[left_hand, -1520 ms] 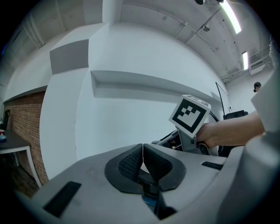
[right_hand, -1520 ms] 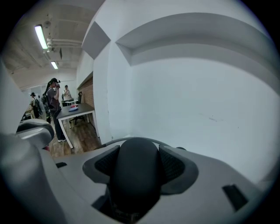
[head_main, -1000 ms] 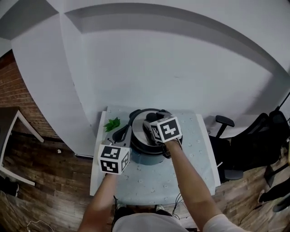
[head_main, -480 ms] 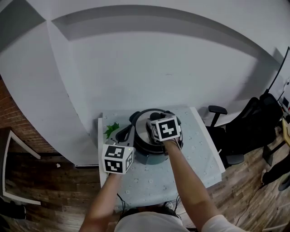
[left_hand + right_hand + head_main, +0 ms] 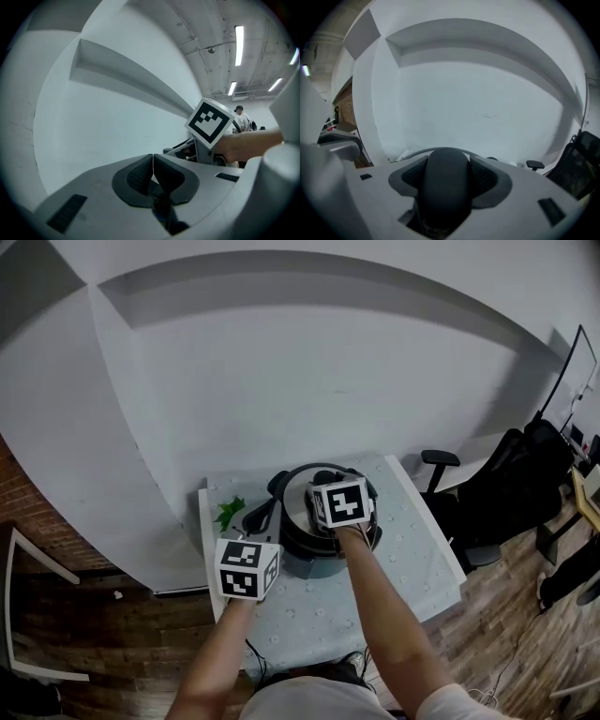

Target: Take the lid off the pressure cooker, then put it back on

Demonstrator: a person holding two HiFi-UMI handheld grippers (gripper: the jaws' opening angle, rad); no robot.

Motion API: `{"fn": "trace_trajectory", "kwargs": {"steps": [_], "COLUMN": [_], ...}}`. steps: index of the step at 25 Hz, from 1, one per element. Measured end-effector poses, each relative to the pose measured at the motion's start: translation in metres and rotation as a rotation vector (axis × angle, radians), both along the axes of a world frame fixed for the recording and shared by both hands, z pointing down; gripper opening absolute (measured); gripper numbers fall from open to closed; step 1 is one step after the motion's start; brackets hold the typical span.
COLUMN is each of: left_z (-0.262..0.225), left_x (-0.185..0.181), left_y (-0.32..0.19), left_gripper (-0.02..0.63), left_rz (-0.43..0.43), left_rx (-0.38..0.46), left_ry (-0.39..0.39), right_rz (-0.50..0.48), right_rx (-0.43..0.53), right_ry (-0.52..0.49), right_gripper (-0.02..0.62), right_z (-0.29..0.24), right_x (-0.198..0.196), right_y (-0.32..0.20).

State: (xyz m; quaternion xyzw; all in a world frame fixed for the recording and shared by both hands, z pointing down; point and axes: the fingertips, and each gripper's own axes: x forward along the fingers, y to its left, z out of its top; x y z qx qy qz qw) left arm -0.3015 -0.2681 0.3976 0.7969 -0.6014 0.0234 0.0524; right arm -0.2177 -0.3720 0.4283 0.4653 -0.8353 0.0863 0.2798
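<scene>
Barely anything moved; lid handle [image 5: 443,187] kept clamped by right gripper [image 5: 443,174] fingers, left gripper [image 5: 153,169] fingers closed, empty; lid [image 5: 298,514] should be lifted level.

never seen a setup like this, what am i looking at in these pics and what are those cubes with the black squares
There is no robot here. A person holds a two-jaw tool in each hand, and the marker cubes are part of those tools. The head view comes from a camera on the person's head, looking down. The other two views come from cameras riding on each tool. On the table stand a pressure cooker and something green and leafy. The right tool is clamped on the lid's dark handle. The left tool has its jaws together, beside the cooker.
</scene>
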Motion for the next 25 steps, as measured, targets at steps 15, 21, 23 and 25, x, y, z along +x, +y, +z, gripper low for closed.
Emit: {"fn": "trace_trajectory", "kwargs": {"steps": [15,21,23,25], "left_z": [-0.008,-0.015,-0.015,-0.015], "left_x": [-0.008,-0.007,-0.006,-0.002], "left_y": [-0.001,-0.002,-0.001,-0.001], "left_gripper": [0.015,0.014,0.015,0.015], "left_rz": [0.030,0.029,0.030,0.033], "left_rx": [0.021,0.037,0.036,0.034], "left_ry": [0.011,0.010,0.009,0.007], "right_rz": [-0.002,-0.012,-0.011,-0.010], "right_rx": [0.014,0.058,0.062,0.063], "right_ry": [-0.021,-0.031,-0.031,-0.032], "right_gripper": [0.275,0.276,0.276,0.276], "right_z": [-0.027,-0.052,-0.054,-0.055], "right_x": [0.001,0.005,0.009,0.014], "right_y": [0.001,0.003,0.004,0.005]}}
